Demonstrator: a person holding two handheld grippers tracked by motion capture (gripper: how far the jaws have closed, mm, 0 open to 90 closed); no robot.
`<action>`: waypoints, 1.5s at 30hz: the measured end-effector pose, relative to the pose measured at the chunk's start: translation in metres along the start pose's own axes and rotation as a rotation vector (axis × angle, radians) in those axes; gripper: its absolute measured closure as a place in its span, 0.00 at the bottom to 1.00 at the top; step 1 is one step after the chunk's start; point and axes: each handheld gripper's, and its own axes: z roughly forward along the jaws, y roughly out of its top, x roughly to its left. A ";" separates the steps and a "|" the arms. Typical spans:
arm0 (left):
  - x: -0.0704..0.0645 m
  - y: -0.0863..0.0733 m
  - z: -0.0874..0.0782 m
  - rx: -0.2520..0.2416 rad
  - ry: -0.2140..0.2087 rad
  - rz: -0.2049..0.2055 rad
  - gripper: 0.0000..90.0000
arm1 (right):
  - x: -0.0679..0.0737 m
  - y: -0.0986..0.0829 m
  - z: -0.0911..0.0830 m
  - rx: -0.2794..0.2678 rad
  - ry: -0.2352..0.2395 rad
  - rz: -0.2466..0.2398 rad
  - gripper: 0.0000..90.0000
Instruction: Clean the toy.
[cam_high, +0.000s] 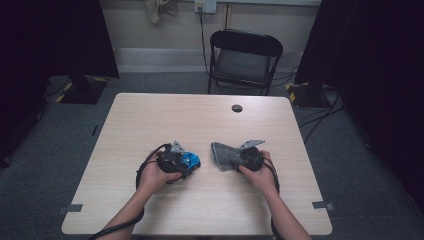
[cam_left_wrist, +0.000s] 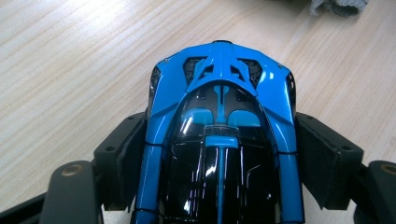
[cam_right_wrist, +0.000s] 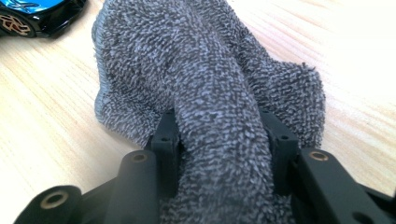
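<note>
Left gripper (cam_left_wrist: 219, 154) is clamping the car (cam_left_wrist: 219, 116) (blue, on its sides); right gripper (cam_right_wrist: 219, 140) is pinching the cloth (cam_right_wrist: 205, 70), both near the desk's (cam_high: 210, 120) front edge.

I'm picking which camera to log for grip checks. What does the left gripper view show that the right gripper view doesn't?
Left gripper view: the blue toy car from above, roof and glossy black canopy, with the left gripper shut against its sides. Right gripper view: the grey towel bunched in the right gripper, plus one orange-spoked wheel of the car. Both: the pale wooden table, and a glimpse of the other gripper's item near the top edge.
</note>
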 end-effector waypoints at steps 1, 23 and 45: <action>0.000 0.000 0.000 0.001 0.001 0.003 0.27 | 0.000 0.000 0.000 -0.001 0.000 0.000 0.64; -0.001 -0.004 -0.008 0.052 0.001 0.016 0.28 | 0.000 -0.001 0.000 -0.005 0.000 0.002 0.64; -0.002 0.000 -0.021 -0.003 -0.067 0.020 0.31 | -0.003 0.004 -0.002 0.029 -0.001 0.022 0.80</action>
